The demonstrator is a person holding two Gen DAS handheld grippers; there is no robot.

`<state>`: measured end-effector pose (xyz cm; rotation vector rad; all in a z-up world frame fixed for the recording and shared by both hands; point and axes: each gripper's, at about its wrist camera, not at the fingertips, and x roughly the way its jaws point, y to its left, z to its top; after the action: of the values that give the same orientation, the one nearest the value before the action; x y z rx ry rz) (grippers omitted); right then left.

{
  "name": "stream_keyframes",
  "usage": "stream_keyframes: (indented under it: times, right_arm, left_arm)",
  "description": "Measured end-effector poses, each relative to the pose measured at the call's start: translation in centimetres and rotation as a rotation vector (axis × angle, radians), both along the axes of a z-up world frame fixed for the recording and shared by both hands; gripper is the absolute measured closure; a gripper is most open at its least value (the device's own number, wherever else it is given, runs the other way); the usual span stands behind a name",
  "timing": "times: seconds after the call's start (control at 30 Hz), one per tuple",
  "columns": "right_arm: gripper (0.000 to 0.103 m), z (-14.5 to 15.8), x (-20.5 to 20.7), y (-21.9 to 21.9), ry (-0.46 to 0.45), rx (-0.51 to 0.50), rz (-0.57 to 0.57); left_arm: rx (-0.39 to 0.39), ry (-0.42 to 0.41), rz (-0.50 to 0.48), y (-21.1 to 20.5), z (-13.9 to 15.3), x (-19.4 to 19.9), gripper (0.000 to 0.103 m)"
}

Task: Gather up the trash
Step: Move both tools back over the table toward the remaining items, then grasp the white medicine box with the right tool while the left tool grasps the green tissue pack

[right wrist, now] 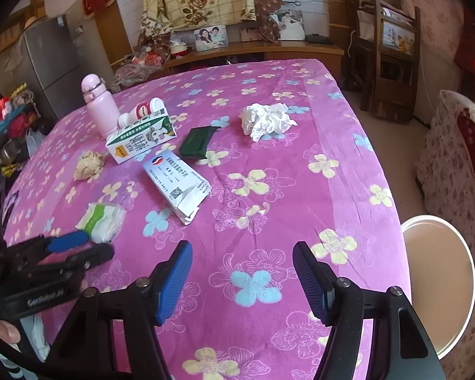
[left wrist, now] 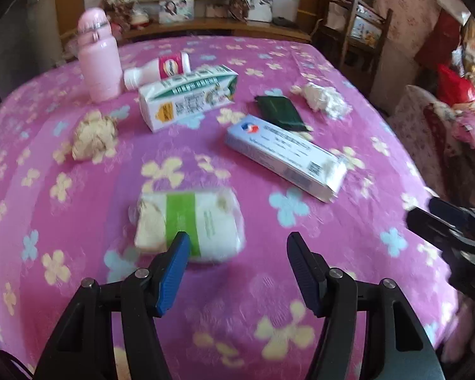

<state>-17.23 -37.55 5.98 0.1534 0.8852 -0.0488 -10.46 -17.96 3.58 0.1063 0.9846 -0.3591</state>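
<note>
Trash is lying scattered across the pink flowered worktop. Through the left wrist view, the left tongs are standing open and empty, hovering just short of a soft tissue pack with a green band; the pack is sitting slightly left of the gap between the jaws, its long axis running across them, and the left blue pad is overlapping its near edge. Farther off are lying a long blue-white carton, a dark green pouch, a milk carton, a tan crumpled wad and a white crumpled paper. Through the right wrist view, the right tongs are also gaping open with nothing between them, pointing at bare cloth; the same pack is lying well to their left, right beside the left tongs. I am judging the left hand the nearer one for taking it. A round bin is waiting off the right edge.
</note>
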Motion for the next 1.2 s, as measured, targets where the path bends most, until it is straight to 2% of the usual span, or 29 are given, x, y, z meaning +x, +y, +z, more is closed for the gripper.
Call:
stream_keyframes:
  times: [0.2,0.27,0.47,0.67,0.8,0.93,1.03,1.2]
  right_arm:
    - [0.034,0.1,0.1,-0.7,-0.002,0.017,-0.01]
    - [0.034,0.0,0.2,-0.6,-0.003,0.022,-0.008]
    - [0.034,-0.3,1.1,0.6,-0.001,0.035,0.025]
    - [0.034,-0.5,2.2,2.5,-0.001,0.05,0.078]
    - [0.034,-0.5,3.7,3.2,-0.003,0.079,0.11]
    - [0.028,-0.5,6.1,3.9,0.005,0.082,0.159]
    - [0.027,-1.1,8.2,5.0,0.041,0.034,0.218]
    - [0.027,-2.9,11.7,6.6,0.085,-0.063,0.291]
  left_arm:
    - [0.066,0.006,0.024,1.7,-0.6,1.5,0.039]
    - [0.046,0.035,0.041,3.9,-0.7,2.1,0.039]
    - [0.053,0.102,0.082,9.8,-1.0,3.5,0.039]
    - [-0.02,0.14,0.059,13.0,-0.3,3.1,0.039]
    - [-0.088,0.152,0.051,13.5,-0.1,3.6,0.029]
    - [-0.12,0.156,0.096,13.0,-0.8,4.7,0.029]
    - [-0.14,0.161,0.124,12.2,-1.3,5.4,0.029]
    - [-0.127,0.132,0.173,11.2,-1.7,6.9,0.028]
